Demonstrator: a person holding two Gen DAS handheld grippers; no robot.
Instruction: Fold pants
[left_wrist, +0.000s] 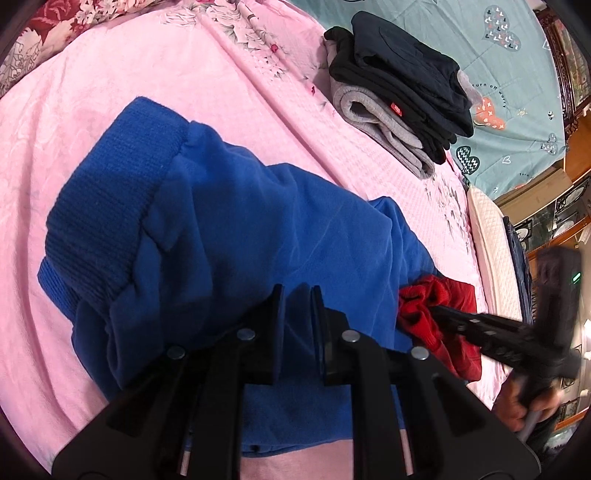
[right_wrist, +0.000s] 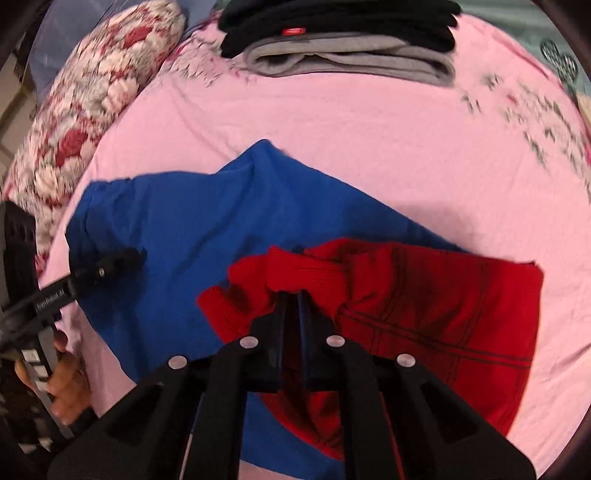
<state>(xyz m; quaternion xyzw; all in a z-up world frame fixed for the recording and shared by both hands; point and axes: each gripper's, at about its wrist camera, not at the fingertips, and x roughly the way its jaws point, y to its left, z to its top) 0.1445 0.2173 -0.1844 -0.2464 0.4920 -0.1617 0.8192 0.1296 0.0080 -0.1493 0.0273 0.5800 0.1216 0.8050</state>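
Mid-frame on the pink bed (right_wrist: 332, 155), the blue-and-red pants (right_wrist: 207, 229) lie bunched. The right gripper (right_wrist: 291, 295) has its jaws clamped on the red cuff, the left gripper (left_wrist: 297, 291) on blue cloth, apparently to carry a fold over.

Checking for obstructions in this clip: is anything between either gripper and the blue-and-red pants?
Nothing visible. The left gripper is already closed on the blue fabric of the pants, and the right gripper pinches the red ribbed cuff. The folded clothes stack lies apart, further back on the pink sheet.
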